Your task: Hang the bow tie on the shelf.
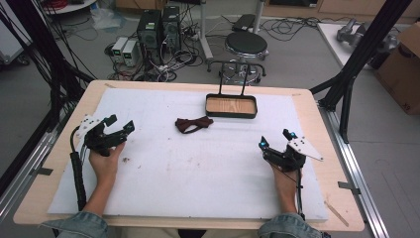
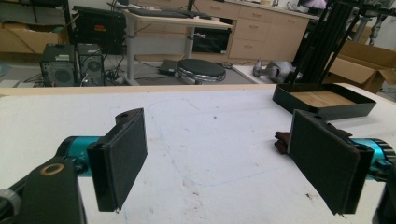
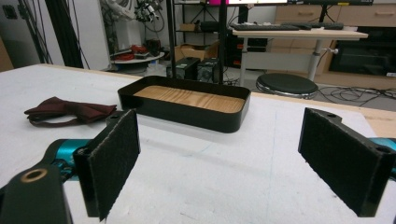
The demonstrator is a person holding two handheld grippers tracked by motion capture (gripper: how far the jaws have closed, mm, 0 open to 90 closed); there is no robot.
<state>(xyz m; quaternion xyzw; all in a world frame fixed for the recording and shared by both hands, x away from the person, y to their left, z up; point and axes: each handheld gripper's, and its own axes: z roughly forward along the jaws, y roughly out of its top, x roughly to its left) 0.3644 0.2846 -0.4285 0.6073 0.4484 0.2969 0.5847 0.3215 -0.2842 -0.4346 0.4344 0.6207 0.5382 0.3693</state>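
White table mat point(image 1: 198, 168), bow tie point(image 1: 193, 124) well ahead of both open jaws

A dark maroon fabric bow tie point(image 1: 193, 124) lies flat on my white foam table mat point(image 1: 198, 168), its strap folded beside it. Just beyond it and to its right rests a shallow black rectangular tray with a wooden floor point(image 1: 231, 105), upright, apart from the bow tie.
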